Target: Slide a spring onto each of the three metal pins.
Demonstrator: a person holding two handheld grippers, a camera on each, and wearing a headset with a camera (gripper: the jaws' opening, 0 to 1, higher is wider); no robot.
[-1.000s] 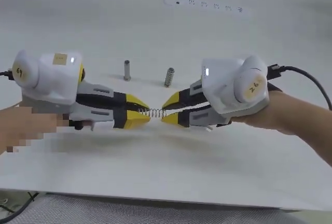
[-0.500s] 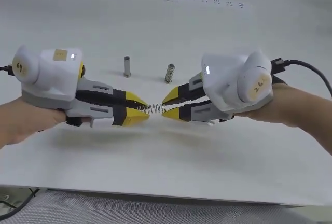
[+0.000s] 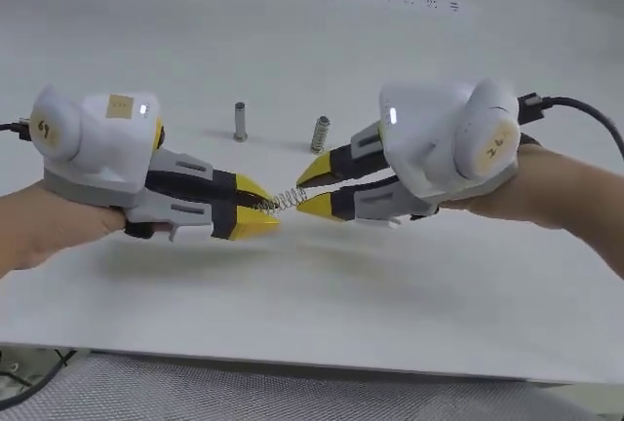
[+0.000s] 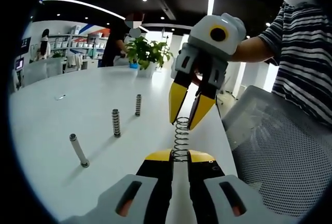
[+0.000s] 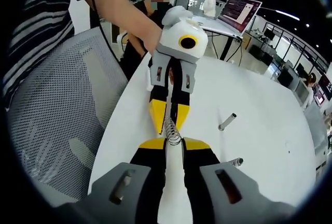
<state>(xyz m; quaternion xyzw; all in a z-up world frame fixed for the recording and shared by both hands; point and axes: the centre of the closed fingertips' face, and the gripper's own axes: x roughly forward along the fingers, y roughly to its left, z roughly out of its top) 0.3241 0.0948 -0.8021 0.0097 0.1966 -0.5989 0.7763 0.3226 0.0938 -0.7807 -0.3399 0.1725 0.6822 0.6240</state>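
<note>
A small metal spring (image 3: 284,200) hangs above the white table (image 3: 322,294) between the two grippers. My left gripper (image 3: 270,210) is shut on its one end, with the coil (image 4: 181,133) rising from the yellow tips (image 4: 179,155). My right gripper (image 3: 303,194) faces it with its jaws open around the spring's other end (image 5: 171,130). A bare pin (image 3: 240,122) stands behind them, and to its right a pin wearing a spring (image 3: 319,134). In the left gripper view there are the bare pin (image 4: 79,150) and two sprung pins (image 4: 116,123) (image 4: 138,105).
A white power strip (image 3: 390,2) lies at the table's far edge. The table's front edge runs close below the grippers, with a grey mesh chair (image 4: 270,146) beside it. Other people stand behind the table in both gripper views.
My right gripper's jaws have spread apart from the spring's end and risen a little. My left gripper keeps hold of the spring, which now tilts up toward the right.
</note>
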